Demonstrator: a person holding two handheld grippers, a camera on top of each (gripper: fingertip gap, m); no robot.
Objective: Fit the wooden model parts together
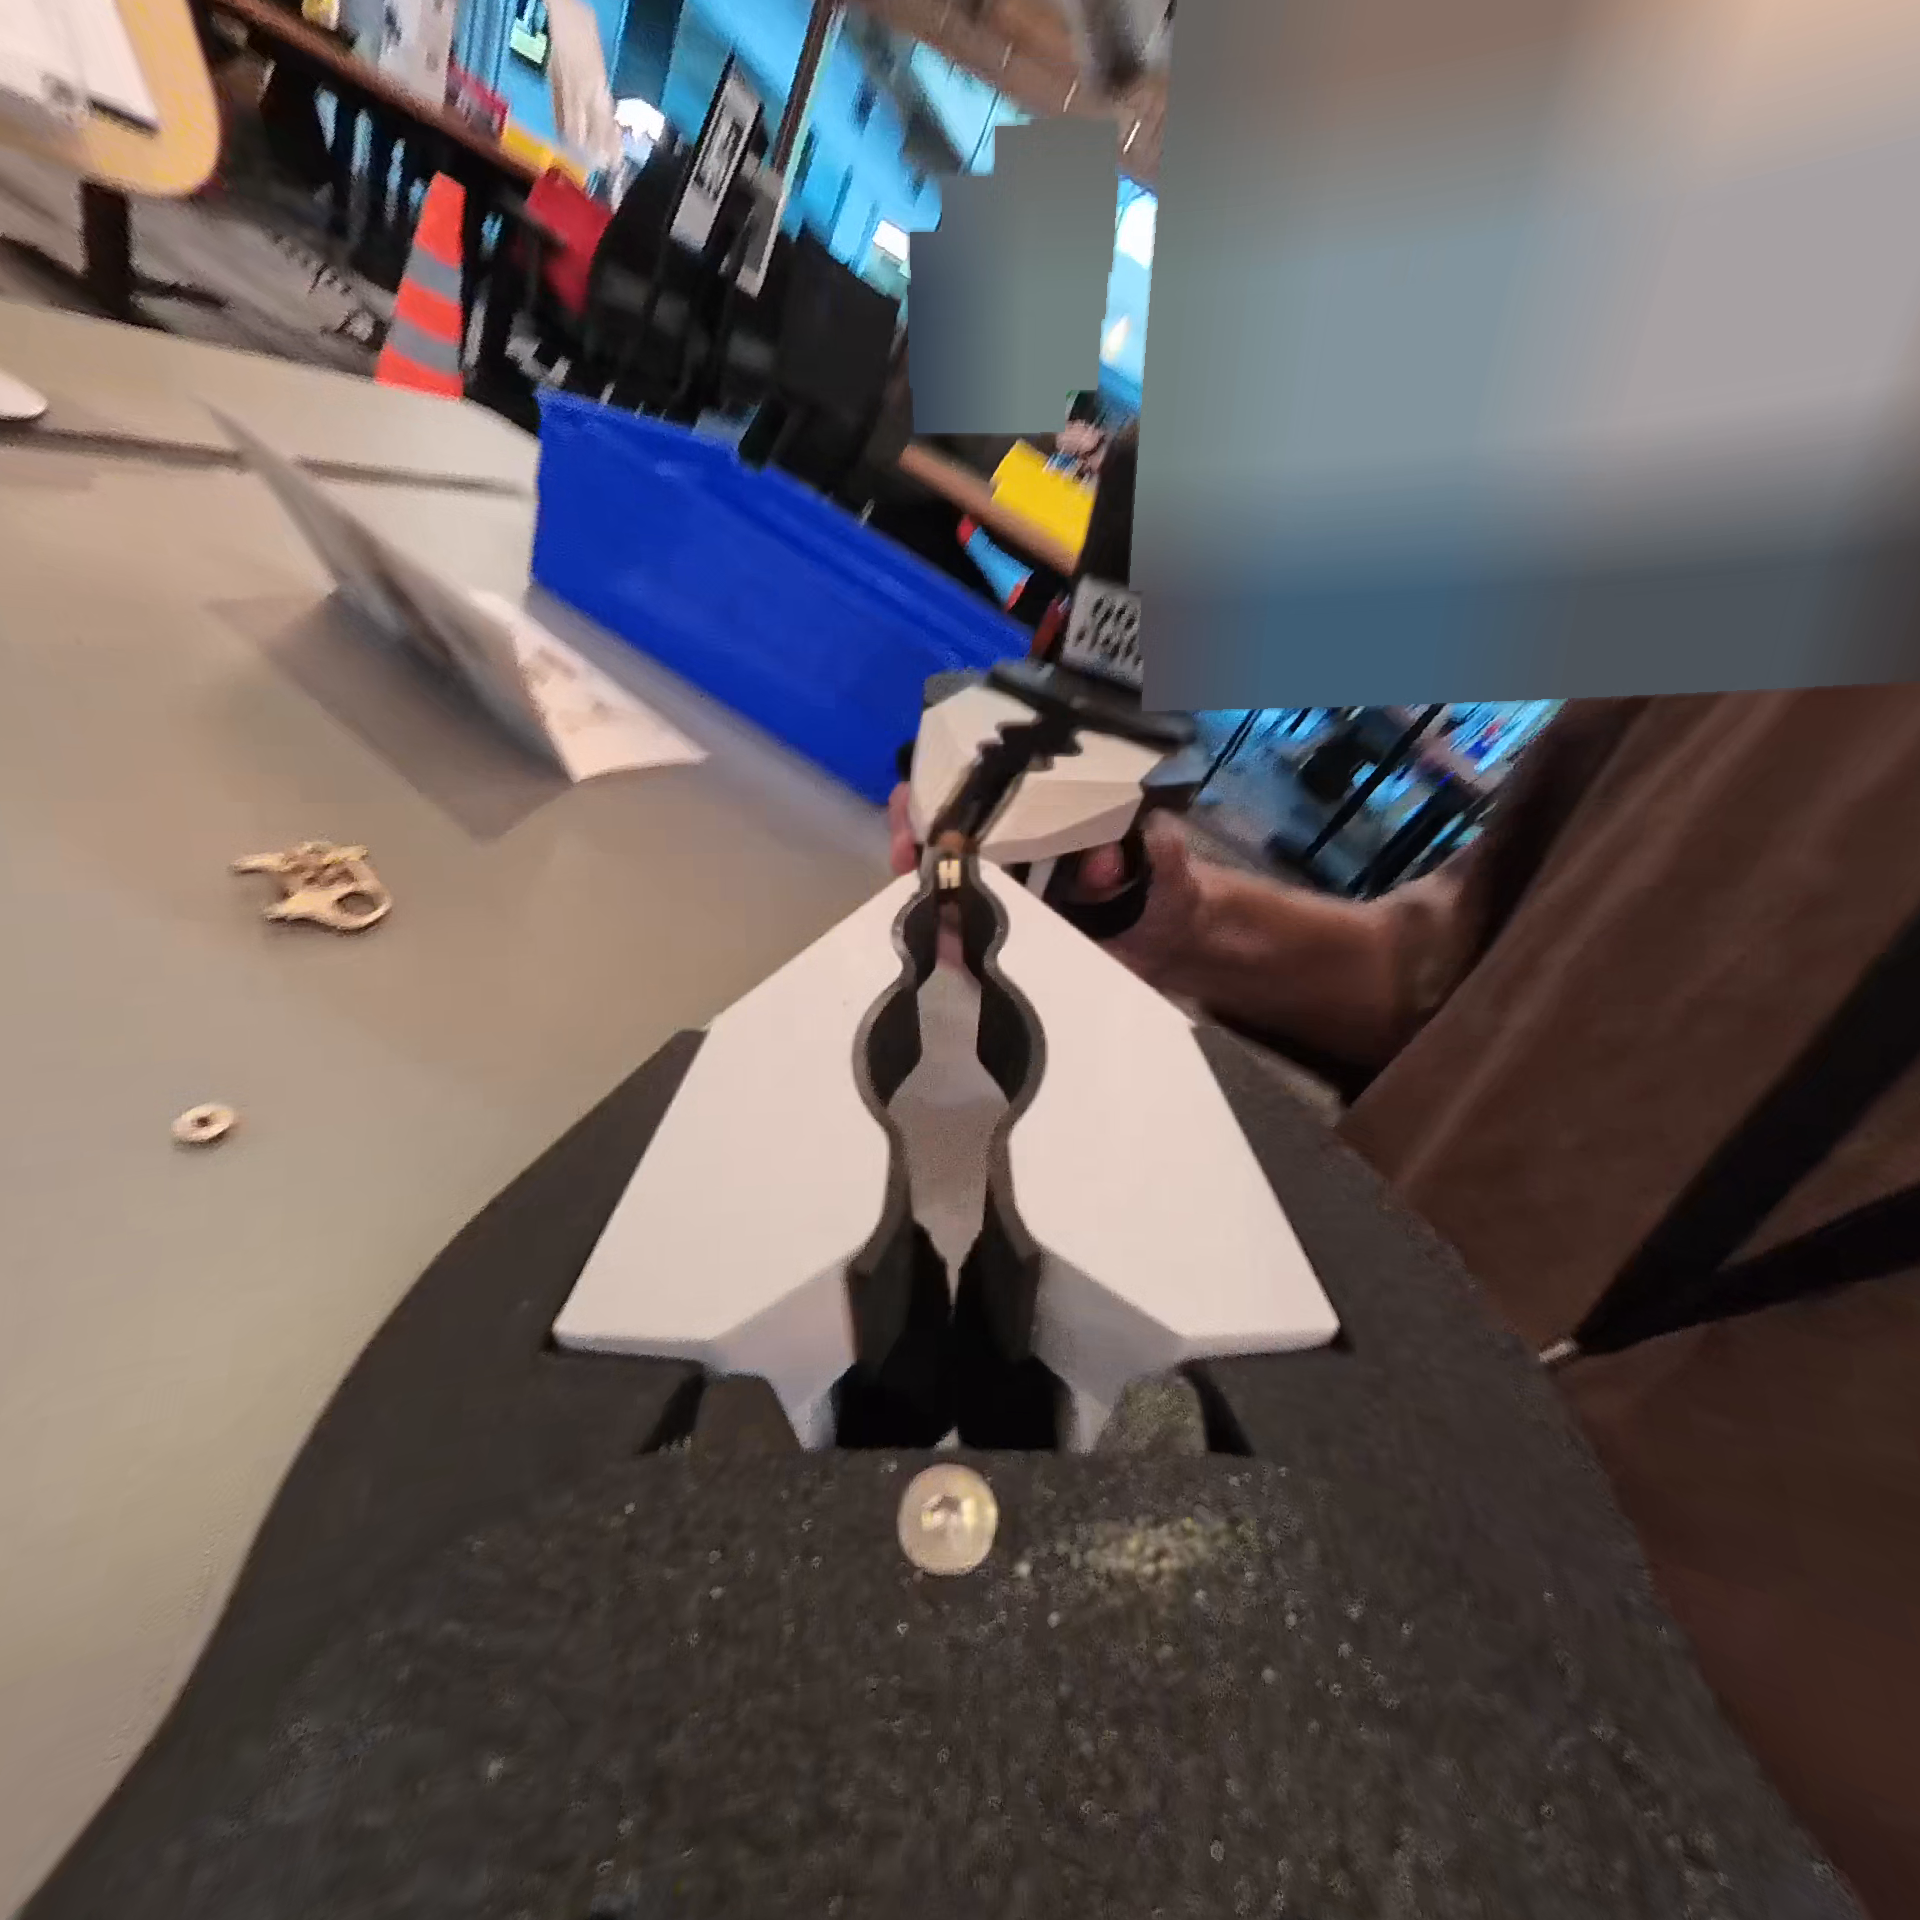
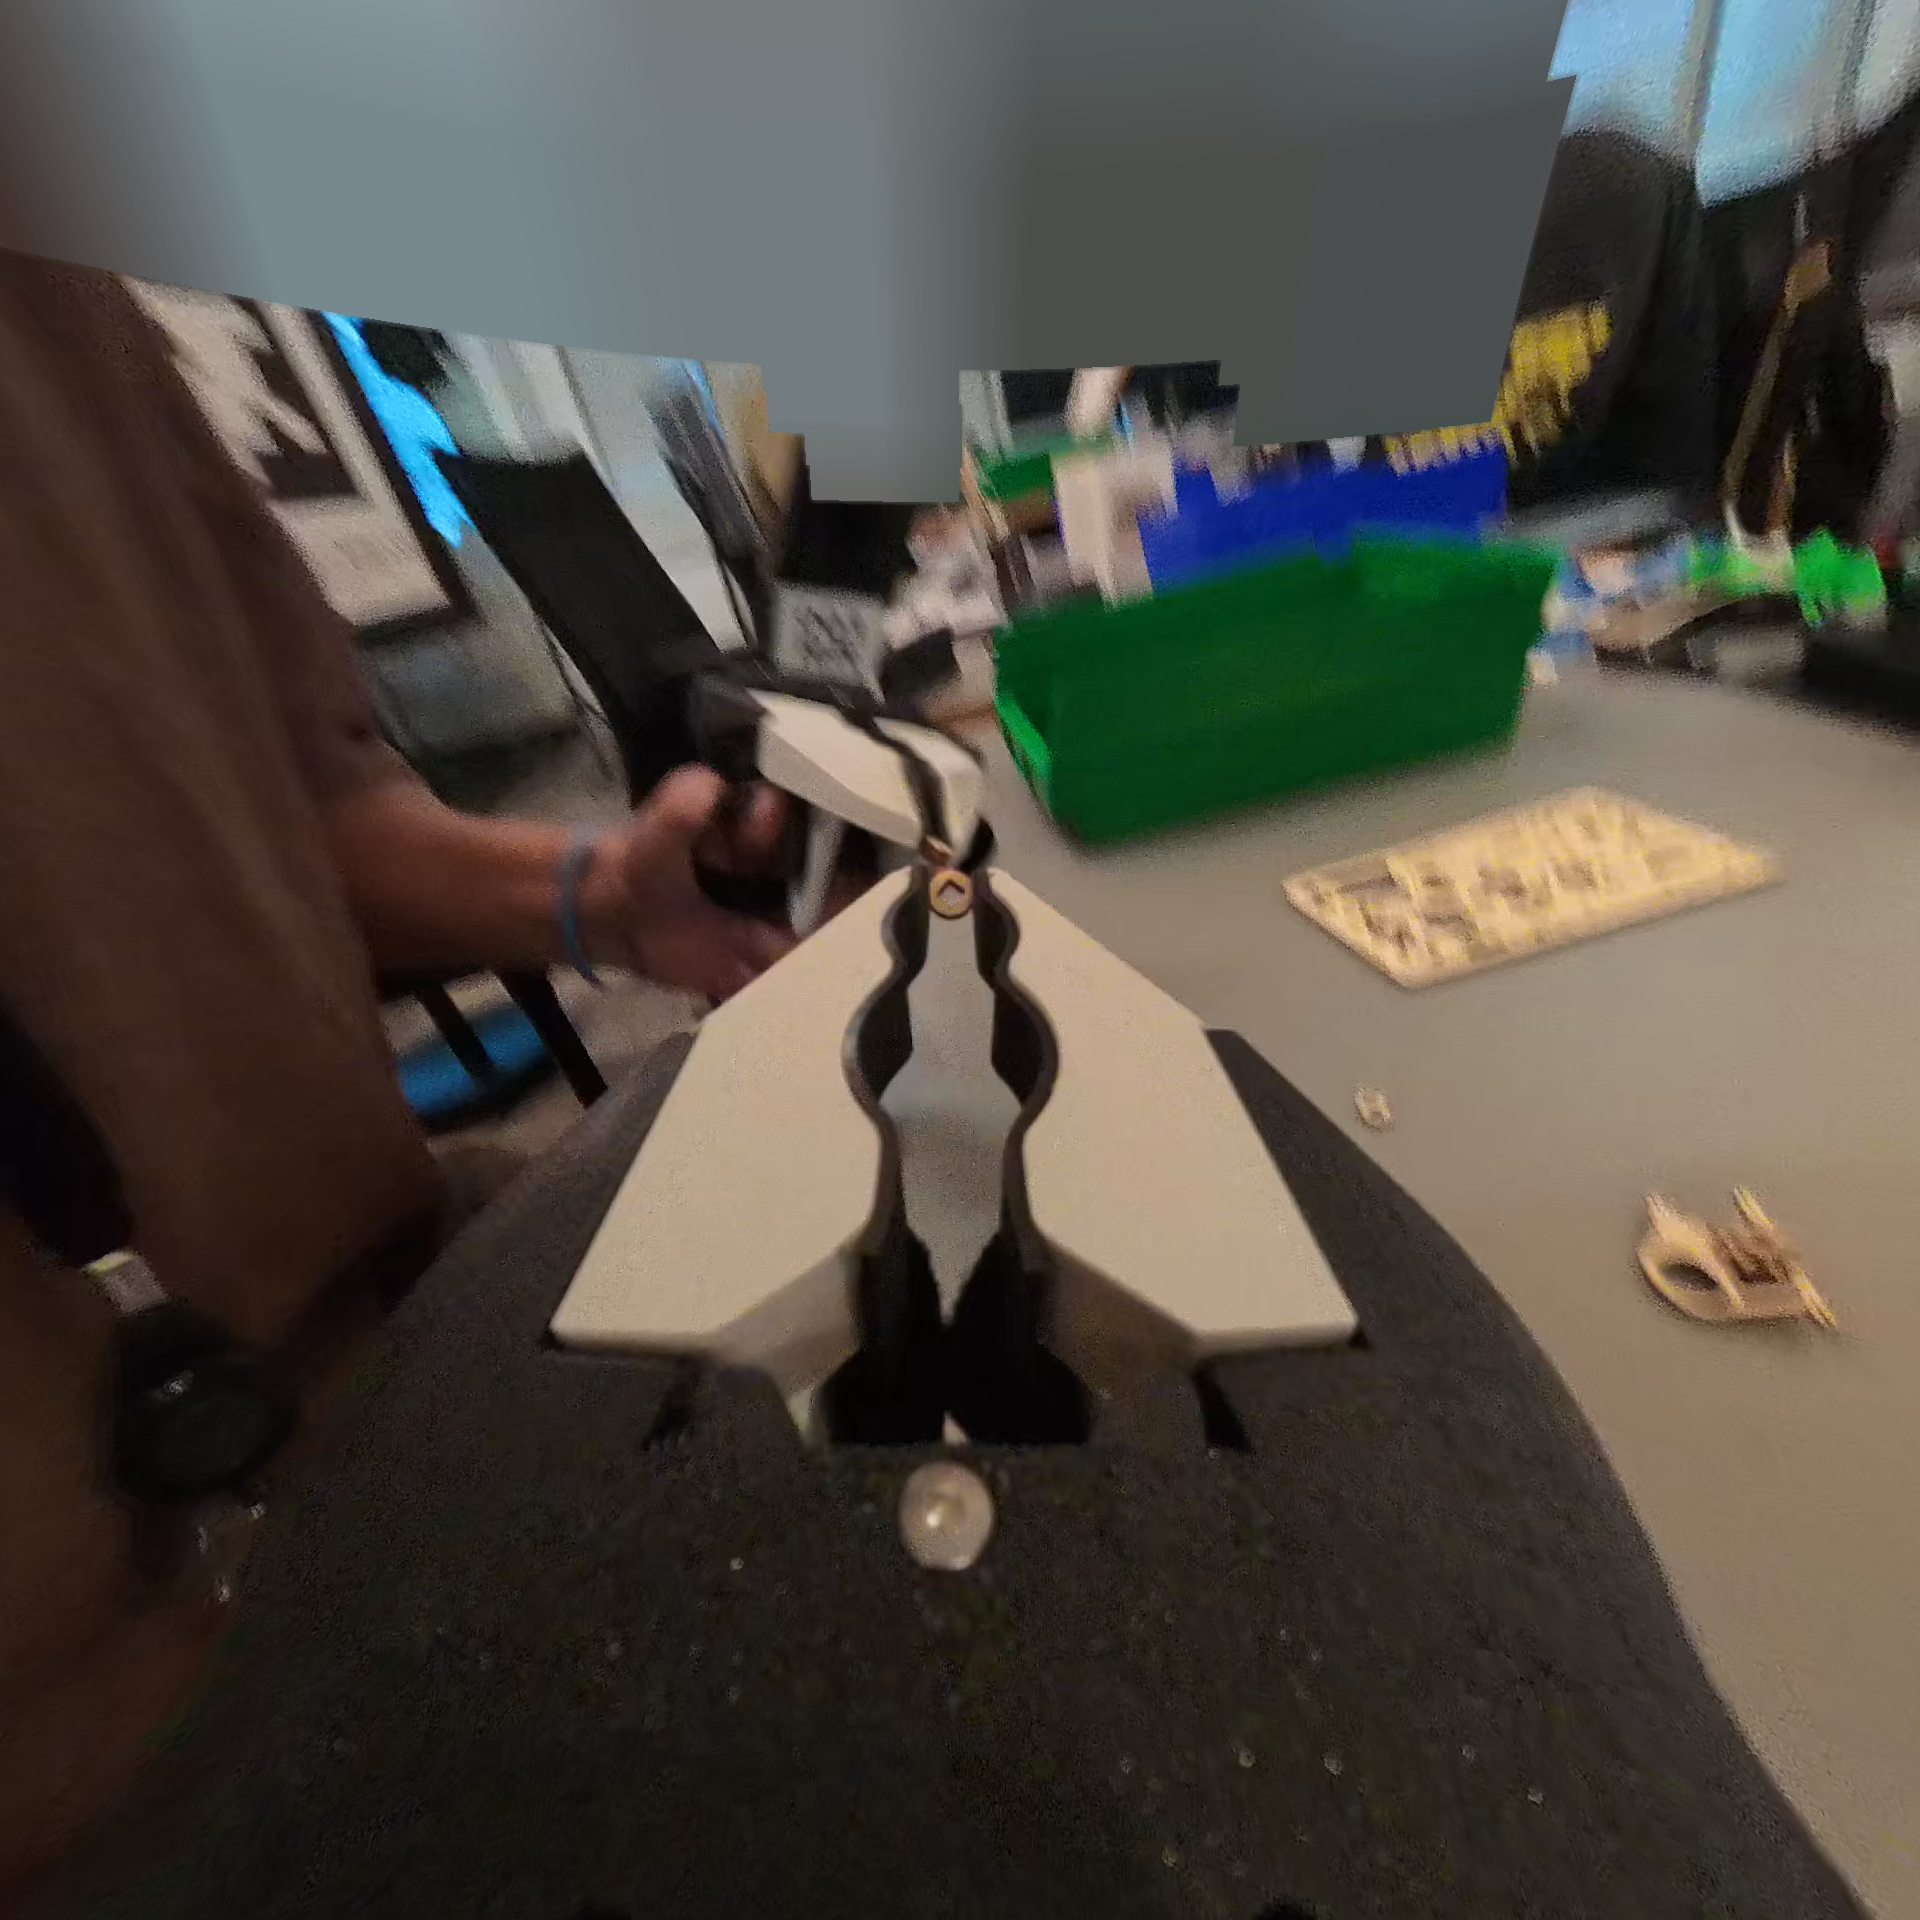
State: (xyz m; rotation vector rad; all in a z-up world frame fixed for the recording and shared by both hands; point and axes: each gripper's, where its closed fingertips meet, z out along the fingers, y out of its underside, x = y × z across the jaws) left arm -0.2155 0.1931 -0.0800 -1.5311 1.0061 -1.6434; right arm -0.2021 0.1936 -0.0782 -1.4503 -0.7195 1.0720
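My left gripper (image 1: pixel 948 899) is held in the air, shut on a small wooden part (image 1: pixel 949 871) at its fingertips. My right gripper (image 2: pixel 951 906) is shut on a small round wooden part with a hole (image 2: pixel 951 890). The two grippers point at each other tip to tip, and the two parts meet between them. The right gripper also shows in the left wrist view (image 1: pixel 954 836), held by a hand. The left gripper also shows in the right wrist view (image 2: pixel 940 850). How the parts seat in each other is too small and blurred to tell.
On the grey table (image 1: pixel 208 1351) lie a partly built wooden assembly (image 1: pixel 317 885) (image 2: pixel 1730 1273), a small wooden ring (image 1: pixel 204 1122) (image 2: pixel 1371 1107), a wooden parts sheet (image 2: pixel 1527 909) and an open booklet (image 1: pixel 499 644). A blue bin (image 1: pixel 727 582) and a green bin (image 2: pixel 1257 686) stand farther back.
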